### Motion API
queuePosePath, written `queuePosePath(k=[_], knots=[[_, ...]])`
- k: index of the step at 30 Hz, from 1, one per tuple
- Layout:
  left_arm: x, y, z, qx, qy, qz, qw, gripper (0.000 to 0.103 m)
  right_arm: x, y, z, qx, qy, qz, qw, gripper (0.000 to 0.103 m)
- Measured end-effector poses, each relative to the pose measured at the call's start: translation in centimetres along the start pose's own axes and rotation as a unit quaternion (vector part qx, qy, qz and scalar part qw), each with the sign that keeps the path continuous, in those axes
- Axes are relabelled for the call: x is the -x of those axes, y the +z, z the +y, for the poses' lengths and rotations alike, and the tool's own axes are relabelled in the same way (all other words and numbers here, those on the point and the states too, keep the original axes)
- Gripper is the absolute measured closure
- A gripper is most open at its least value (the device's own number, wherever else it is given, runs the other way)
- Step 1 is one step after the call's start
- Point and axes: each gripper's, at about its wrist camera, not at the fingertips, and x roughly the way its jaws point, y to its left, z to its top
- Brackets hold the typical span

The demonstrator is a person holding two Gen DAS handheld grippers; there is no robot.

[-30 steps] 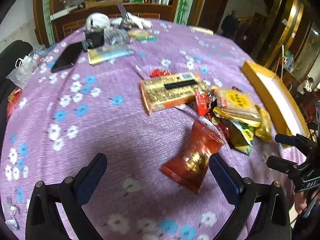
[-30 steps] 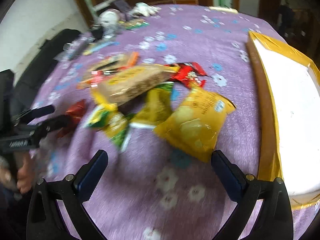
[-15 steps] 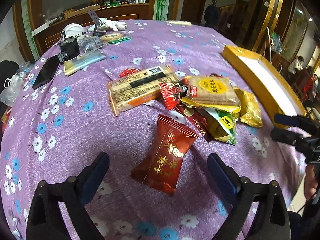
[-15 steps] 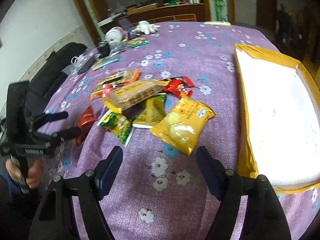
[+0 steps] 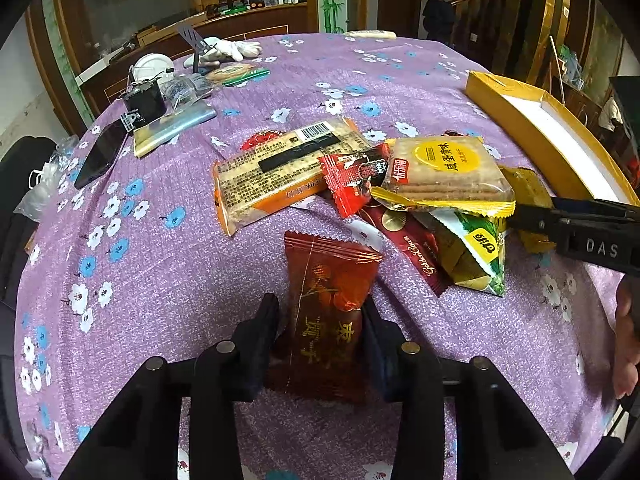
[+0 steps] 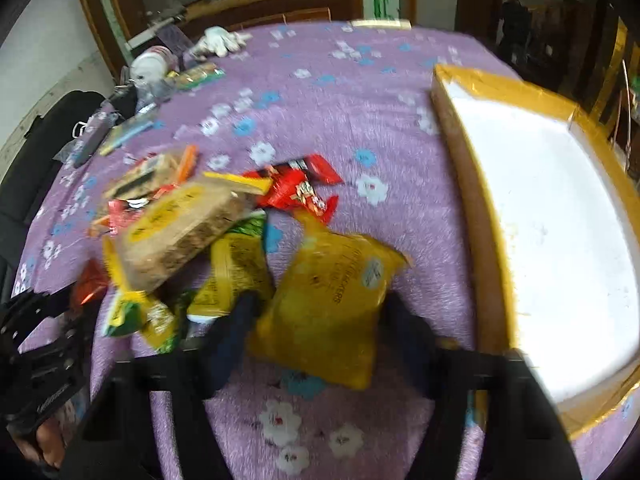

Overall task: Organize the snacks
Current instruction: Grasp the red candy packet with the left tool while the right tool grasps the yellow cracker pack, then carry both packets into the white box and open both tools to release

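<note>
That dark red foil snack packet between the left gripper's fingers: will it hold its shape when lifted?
Probably not: the dark red foil snack packet looks soft and puffy, so its free end may droop. The glossy wrapper may slip as the left gripper closes. Likely light.

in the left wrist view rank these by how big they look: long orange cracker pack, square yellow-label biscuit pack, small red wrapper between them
1. long orange cracker pack
2. square yellow-label biscuit pack, nearly as large
3. small red wrapper, clearly smallest
</note>
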Motion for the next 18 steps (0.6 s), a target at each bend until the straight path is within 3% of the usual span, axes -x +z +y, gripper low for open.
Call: queuePosePath(k=[1,8,18], knots=[[0.0,0.0,0.1,0.003,-0.001,0.000,1.0000,0.062,0.1,0.0,-0.1,-0.002,0.002,0.001,1.000,0.056],[1.1,-0.1,0.7,0.025,-0.031,-0.009,0.9992,0.069,3.2,-0.5,-1.4,-0.019,0.069,-0.024,0.997,0.056],[4.6,2.3,0.0,0.024,-0.059,-0.038,0.9973,0.069,9.2,2.0,-3.2,-0.028,0.105,-0.091,0.990,0.055]])
